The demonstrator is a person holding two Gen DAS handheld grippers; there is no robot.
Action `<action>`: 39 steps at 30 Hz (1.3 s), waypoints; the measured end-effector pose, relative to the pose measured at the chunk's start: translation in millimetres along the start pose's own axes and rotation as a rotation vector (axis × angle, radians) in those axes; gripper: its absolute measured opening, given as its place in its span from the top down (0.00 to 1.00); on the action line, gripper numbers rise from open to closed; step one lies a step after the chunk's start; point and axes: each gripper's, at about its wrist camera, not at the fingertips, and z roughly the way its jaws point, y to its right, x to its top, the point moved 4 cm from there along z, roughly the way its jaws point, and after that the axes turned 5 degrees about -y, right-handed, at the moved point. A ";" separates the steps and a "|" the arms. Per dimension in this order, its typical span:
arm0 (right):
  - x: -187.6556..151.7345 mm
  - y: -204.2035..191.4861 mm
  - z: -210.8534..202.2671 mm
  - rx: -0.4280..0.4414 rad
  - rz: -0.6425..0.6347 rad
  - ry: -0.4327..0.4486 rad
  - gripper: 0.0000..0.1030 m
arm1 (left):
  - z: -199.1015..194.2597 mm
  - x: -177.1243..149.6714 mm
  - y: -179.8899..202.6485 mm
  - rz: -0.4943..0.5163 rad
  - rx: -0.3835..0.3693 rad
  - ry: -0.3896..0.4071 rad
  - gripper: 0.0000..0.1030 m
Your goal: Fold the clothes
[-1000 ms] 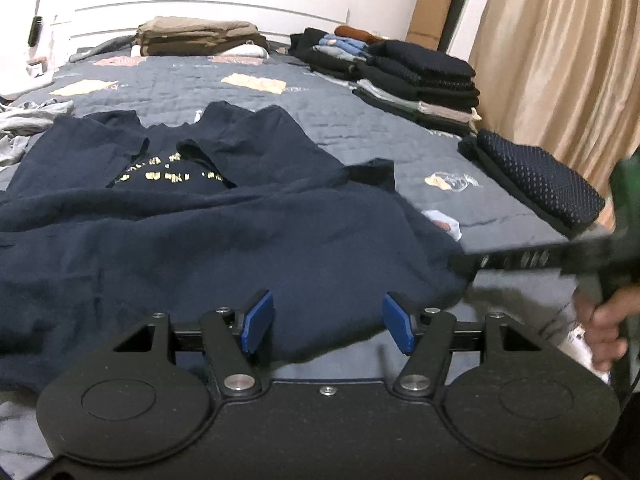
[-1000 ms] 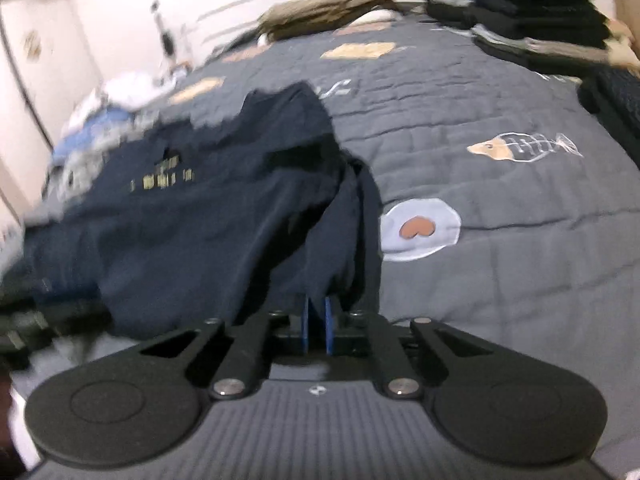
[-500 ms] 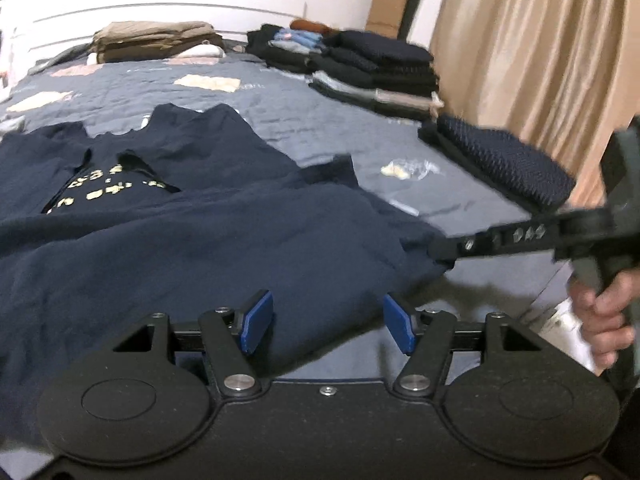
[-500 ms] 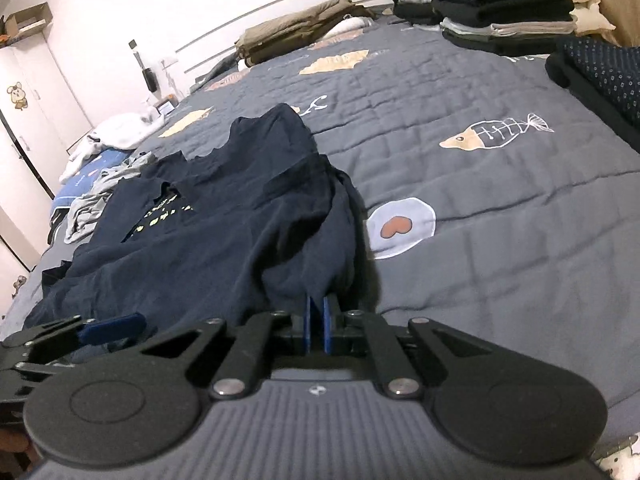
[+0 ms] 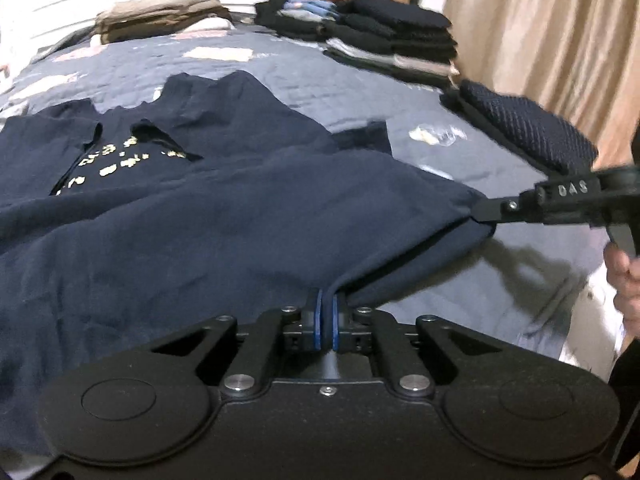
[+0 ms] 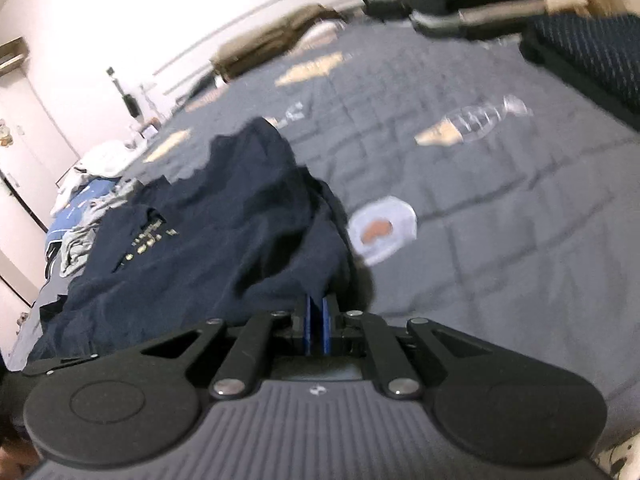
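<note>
On the near half of the grey quilted bedspread [image 5: 304, 68] lies the crumpled navy T-shirt with gold lettering [image 5: 208, 216], its hem toward you. Your left gripper [image 5: 327, 322], wide open half a second ago, has now clamped the near hem, while your right gripper [image 6: 316, 330] stays pinched on the hem's right corner; you probably have both holds needed to lift and fold. Folded dark clothing stacks [image 5: 392, 40] along the far right are well apart, so nothing blocks you.
</note>
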 end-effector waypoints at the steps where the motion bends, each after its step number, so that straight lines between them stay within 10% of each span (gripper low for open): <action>1: -1.3 -0.7 3.2 -0.003 -0.019 -0.036 0.94 | 1.4 -1.4 1.9 0.013 0.006 -0.012 0.90; 7: 8.3 -12.2 -14.0 -0.051 -0.159 -0.070 0.82 | -23.1 7.3 -0.8 -0.028 0.004 0.045 0.60; 17: 31.9 -28.5 -21.8 -0.003 -0.202 0.093 0.65 | -59.1 19.6 -17.2 -0.091 0.032 0.153 0.46; 39: 54.7 -54.1 39.1 -0.014 -0.369 0.035 0.64 | -136.4 1.7 -140.9 -0.037 0.346 0.228 0.46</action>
